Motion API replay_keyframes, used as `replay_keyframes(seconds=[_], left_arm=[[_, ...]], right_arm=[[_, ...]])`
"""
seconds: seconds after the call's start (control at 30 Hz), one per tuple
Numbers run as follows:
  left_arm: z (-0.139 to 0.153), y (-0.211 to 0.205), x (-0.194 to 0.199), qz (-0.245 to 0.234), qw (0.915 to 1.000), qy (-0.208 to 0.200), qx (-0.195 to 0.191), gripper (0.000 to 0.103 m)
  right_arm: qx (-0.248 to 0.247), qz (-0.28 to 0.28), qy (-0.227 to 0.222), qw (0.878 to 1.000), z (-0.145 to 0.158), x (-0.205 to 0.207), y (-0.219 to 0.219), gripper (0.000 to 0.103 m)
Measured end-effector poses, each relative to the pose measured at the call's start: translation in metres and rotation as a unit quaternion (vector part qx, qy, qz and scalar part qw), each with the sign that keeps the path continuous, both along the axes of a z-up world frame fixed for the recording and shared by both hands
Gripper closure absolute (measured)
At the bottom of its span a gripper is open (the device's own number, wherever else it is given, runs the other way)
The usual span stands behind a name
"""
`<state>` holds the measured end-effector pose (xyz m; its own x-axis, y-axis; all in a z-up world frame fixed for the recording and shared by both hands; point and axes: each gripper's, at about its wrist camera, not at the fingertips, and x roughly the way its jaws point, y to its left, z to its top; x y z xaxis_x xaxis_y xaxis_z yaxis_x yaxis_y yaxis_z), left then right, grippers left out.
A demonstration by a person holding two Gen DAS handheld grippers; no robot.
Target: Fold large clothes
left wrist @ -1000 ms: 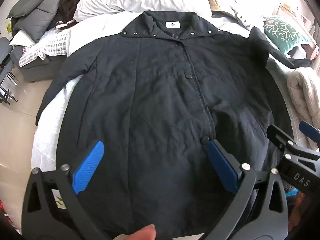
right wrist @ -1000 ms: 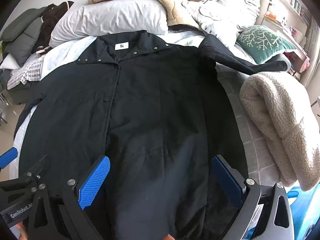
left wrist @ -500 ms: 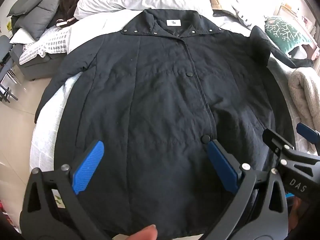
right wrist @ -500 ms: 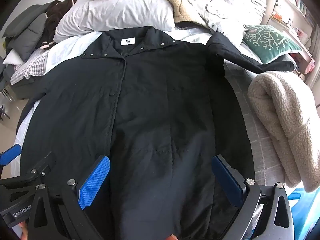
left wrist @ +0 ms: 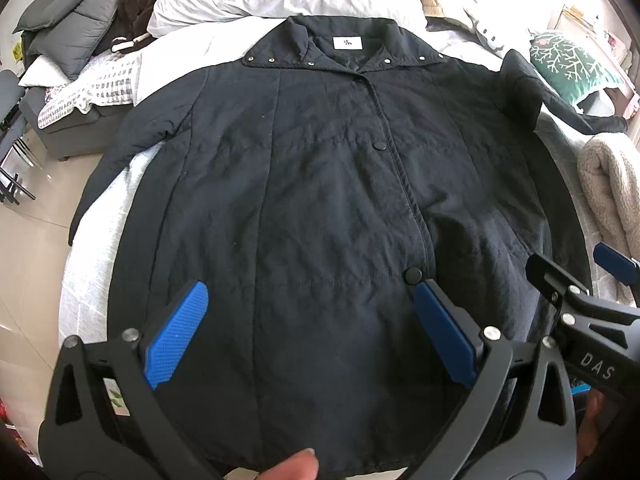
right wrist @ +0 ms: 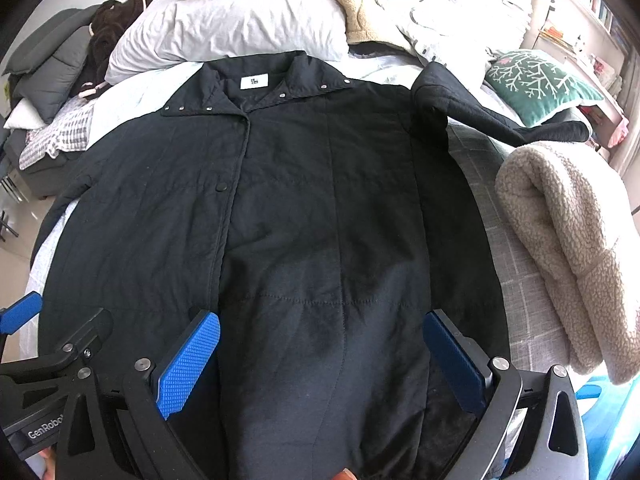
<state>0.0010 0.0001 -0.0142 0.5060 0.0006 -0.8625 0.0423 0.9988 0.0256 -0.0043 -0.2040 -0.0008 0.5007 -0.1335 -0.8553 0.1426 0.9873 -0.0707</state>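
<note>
Left wrist view: the left hand-held gripper [left wrist: 308, 336] hovers with its blue-padded fingers spread wide and holding nothing, over the lower front of the long black quilted coat [left wrist: 320, 184]. The coat lies face up and snapped shut on the white bed [left wrist: 100, 248], collar toward 12 o'clock, hem toward 6 o'clock. Over the last second the view has slid slightly toward the hem: the collar label sits a little further up the frame, and the lower snap button [left wrist: 413, 275] remains just off the right pad. The coat itself has not shifted. The right hand-held gripper [left wrist: 592, 300] shows at 3 o'clock.

Right wrist view: the right hand-held gripper [right wrist: 320, 364] is likewise spread wide and empty above the hem area. The coat has drifted rightward in frame, so this gripper has eased leftward. One sleeve [right wrist: 500, 120] reaches toward 2 o'clock, just beside the cream fleece blanket [right wrist: 568, 240]; the other runs off at 9 o'clock.

Judgement: folding has not started; both tools seem only to be lining up, probably for a first grip.
</note>
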Motion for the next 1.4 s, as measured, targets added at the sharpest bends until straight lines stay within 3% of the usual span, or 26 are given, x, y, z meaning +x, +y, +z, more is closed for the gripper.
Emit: replay_keyframes(seconds=[1.4], left_arm=[[-0.0018,0.0057,-0.0022,0.002,1.0000,0.000,0.002,0.000]], right_arm=[[0.003,0.003,0.002,1.000,0.0011,-0.0015,0.0035,0.000]])
